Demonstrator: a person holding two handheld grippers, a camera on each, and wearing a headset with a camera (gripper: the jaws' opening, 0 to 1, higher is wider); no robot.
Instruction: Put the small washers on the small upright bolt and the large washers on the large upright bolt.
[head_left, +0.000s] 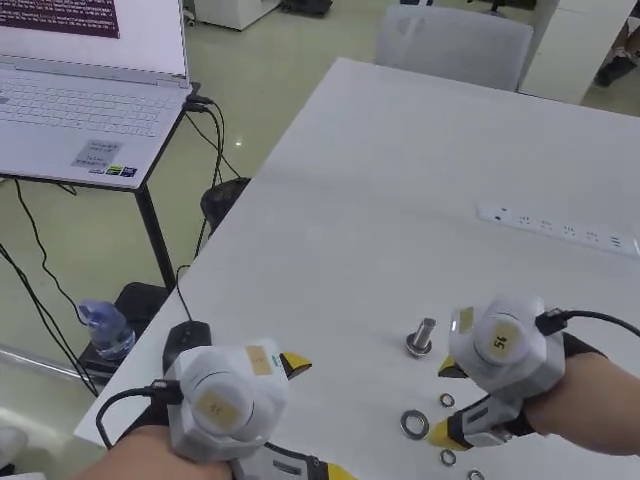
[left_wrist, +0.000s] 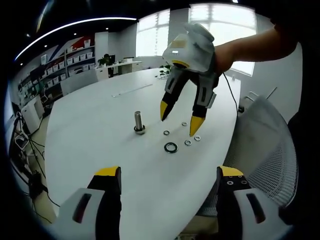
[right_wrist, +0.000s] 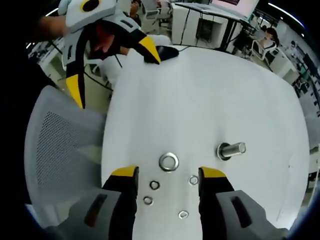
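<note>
One upright silver bolt (head_left: 421, 337) (left_wrist: 138, 121) (right_wrist: 231, 149) stands on the white table (head_left: 400, 200). A large washer (head_left: 414, 424) (left_wrist: 171, 147) (right_wrist: 169, 161) lies flat near it, with several small washers (head_left: 447, 400) (left_wrist: 188, 143) (right_wrist: 154, 185) scattered around. My right gripper (head_left: 443, 400) (left_wrist: 180, 120) (right_wrist: 169, 172) hovers open just above the washers, its jaws straddling the large one in its own view. My left gripper (head_left: 316, 417) (left_wrist: 169, 172) (right_wrist: 112, 70) is open and holds nothing, near the table's front edge, facing the bolt.
A white power strip (head_left: 555, 228) lies at the table's far right. A black mouse (head_left: 187, 340) sits at the left edge. A laptop (head_left: 80, 110) is on a side stand, with a water bottle (head_left: 105, 328) on the floor. A mesh chair (right_wrist: 55, 145) stands behind.
</note>
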